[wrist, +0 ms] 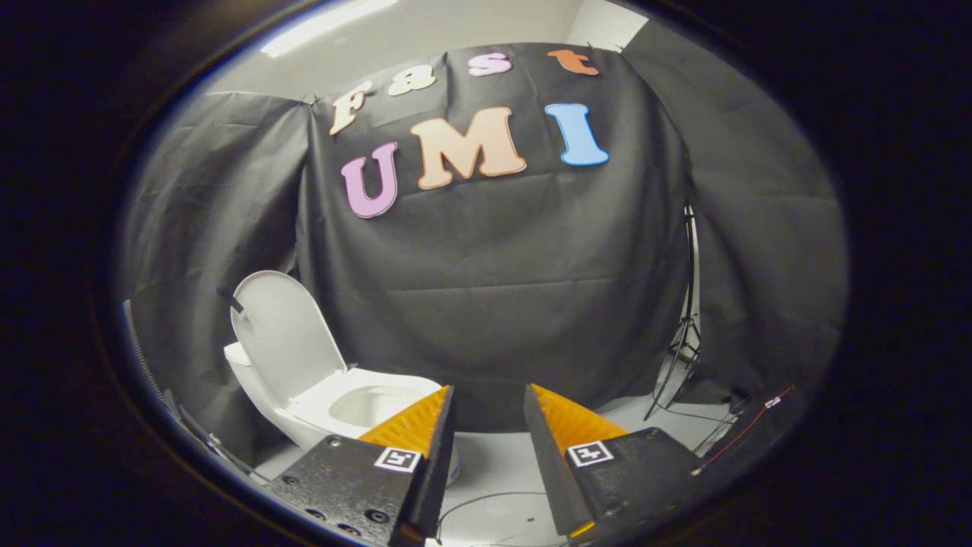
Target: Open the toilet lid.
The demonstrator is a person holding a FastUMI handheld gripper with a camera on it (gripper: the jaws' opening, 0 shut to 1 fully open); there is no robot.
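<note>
Black cloth [493,304] walls the booth above a pale floor [493,463]. The toilet [304,410] stands beyond the gripper [490,403], off to its left, its lid [285,334] already raised, leaning back, so the job looks done. The jaws are parted, holding nothing, well apart from it. One finger hides the bowl's front edge. A stand [683,342] is cut off rightward.

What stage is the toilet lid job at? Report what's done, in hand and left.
Done: the lid stands upright, leaning back over the tank, and the seat and bowl are exposed. In hand: nothing; the gripper is open with its fingers apart, empty, and the toilet lies beyond and beside the left finger. Left: apparently nothing but pulling away.
</note>
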